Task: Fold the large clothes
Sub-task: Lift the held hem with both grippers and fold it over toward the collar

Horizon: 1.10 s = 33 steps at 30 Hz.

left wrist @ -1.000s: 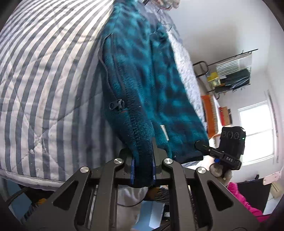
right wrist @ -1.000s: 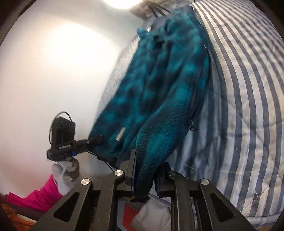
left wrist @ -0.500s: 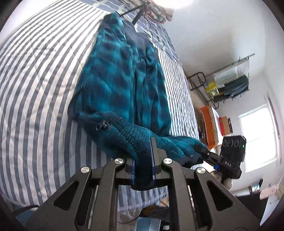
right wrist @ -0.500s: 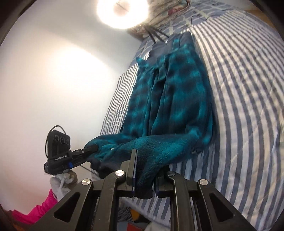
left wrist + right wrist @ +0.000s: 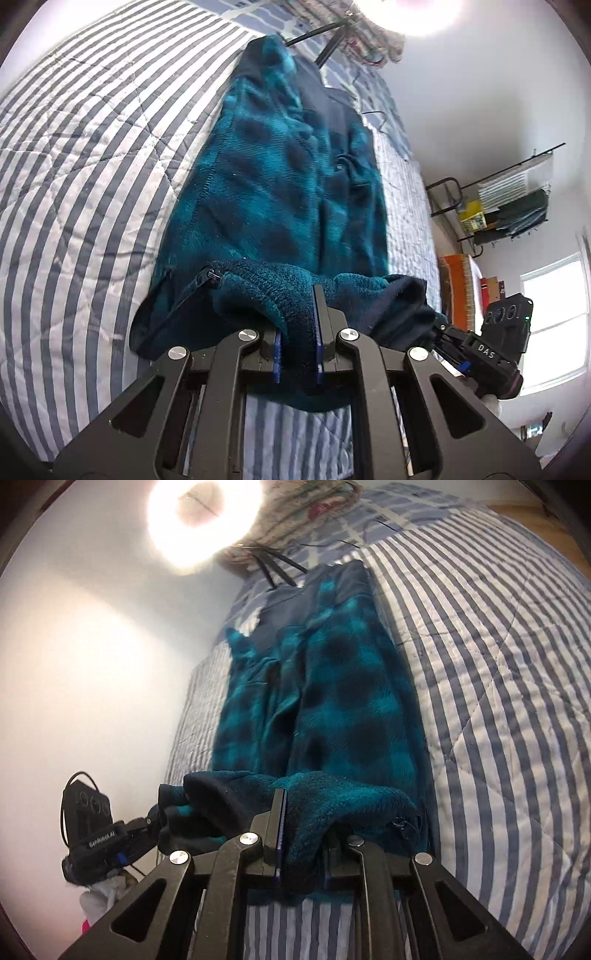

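A teal and dark plaid fleece jacket (image 5: 280, 192) lies lengthwise on the striped bed, its dark collar at the far end. My left gripper (image 5: 299, 332) is shut on the jacket's bottom hem, held raised and curled over the body near a zipper pull (image 5: 210, 277). The same fleece jacket (image 5: 343, 716) fills the right wrist view, where my right gripper (image 5: 303, 838) is shut on the hem's other corner. Each gripper shows in the other's view: the right gripper (image 5: 461, 343) at the lower right, the left gripper (image 5: 147, 830) at the lower left. The hem between them sags in a dark fold.
The blue and white striped quilt (image 5: 81, 177) covers the bed. A black hanger (image 5: 325, 40) and floral fabric (image 5: 306, 506) lie beyond the collar. A bright lamp (image 5: 203, 517) glares above. A rack with folded items (image 5: 517, 199) and a window (image 5: 554, 317) stand to the right.
Both grippers have carried the hem from hanging off the bed's edge up and forward over the jacket. The lower part now doubles over the body.
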Motion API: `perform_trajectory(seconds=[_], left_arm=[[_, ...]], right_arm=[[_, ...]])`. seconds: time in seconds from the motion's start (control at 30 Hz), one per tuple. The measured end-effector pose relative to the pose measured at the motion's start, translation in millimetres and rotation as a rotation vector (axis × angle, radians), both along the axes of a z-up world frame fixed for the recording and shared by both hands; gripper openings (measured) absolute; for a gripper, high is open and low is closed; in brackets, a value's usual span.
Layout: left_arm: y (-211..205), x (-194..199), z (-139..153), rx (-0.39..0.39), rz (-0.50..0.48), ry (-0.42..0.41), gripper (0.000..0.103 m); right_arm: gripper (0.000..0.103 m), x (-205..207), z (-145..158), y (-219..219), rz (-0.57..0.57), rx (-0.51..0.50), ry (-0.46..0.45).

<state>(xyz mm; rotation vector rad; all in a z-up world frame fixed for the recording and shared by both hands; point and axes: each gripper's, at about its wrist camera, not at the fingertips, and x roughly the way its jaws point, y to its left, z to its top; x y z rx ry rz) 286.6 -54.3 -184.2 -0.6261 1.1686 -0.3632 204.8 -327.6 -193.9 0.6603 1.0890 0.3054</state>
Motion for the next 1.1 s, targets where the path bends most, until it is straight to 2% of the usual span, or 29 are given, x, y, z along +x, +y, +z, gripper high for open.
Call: perform_trajectory(seconds=[0.17,0.3,0.5,0.53,0.6,0.63,0.67,0.7,0.73,0.83,0.9,0.97,1.03,1.1], left_arm=[[-4.3,14.9,-23.1,0.029,0.023,0.031,0.011],[-7.0,18.1,-27.2,0.040,0.023,0.034,0.011],[-1.6,21.3,-30.5,-0.012,0.031,0.058,0.015],[-0.3,22.0,-30.4,-0.028,0.032,0.064,0.016],[3.7,23.2,-30.0,-0.079,0.037,0.077,0.027],[6.0,22.4,-29.4,-0.100,0.039,0.080,0.030],[8.8,22.8,-28.7,-0.136,0.046,0.083,0.037],[12.3,22.4,-26.8,-0.167,0.062,0.079,0.045],[14.9,21.8,-24.5,-0.179,0.075,0.074,0.048],[25.9,20.7,-9.8,-0.222,0.118,0.035,0.051],[35.1,18.9,6.0,-0.202,0.141,-0.014,0.053],[40.8,15.9,19.0,-0.189,0.140,-0.057,0.053],[42.7,12.6,27.2,-0.160,0.118,-0.077,0.053],[41.6,7.5,31.2,-0.119,0.092,-0.096,0.053]], right_arm=[[0.013,15.1,-13.2,3.5,-0.006,-0.030,0.029],[0.013,18.6,-20.9,2.9,0.000,-0.035,0.039],[0.019,22.6,-26.1,-4.7,0.003,0.040,0.039],[0.025,21.1,-25.3,-7.4,0.005,0.062,0.039],[0.034,16.9,-23.1,-13.8,-0.002,0.112,0.035],[0.049,15.3,-21.6,-16.6,-0.013,0.137,0.032],[0.070,13.4,-19.7,-22.2,-0.031,0.169,0.022],[0.077,11.1,-16.6,-26.3,-0.049,0.186,0.007],[0.085,8.9,-12.1,-31.5,-0.066,0.204,-0.013],[0.084,4.8,2.1,-42.8,-0.096,0.215,-0.041],[0.075,1.1,18.1,-43.0,-0.074,0.173,-0.088],[0.045,-2.0,33.8,-27.8,0.020,0.103,-0.129],[0.034,-6.4,42.3,-2.9,0.127,0.050,-0.163],[0.027,-12.1,44.5,28.9,0.240,-0.016,-0.181]])
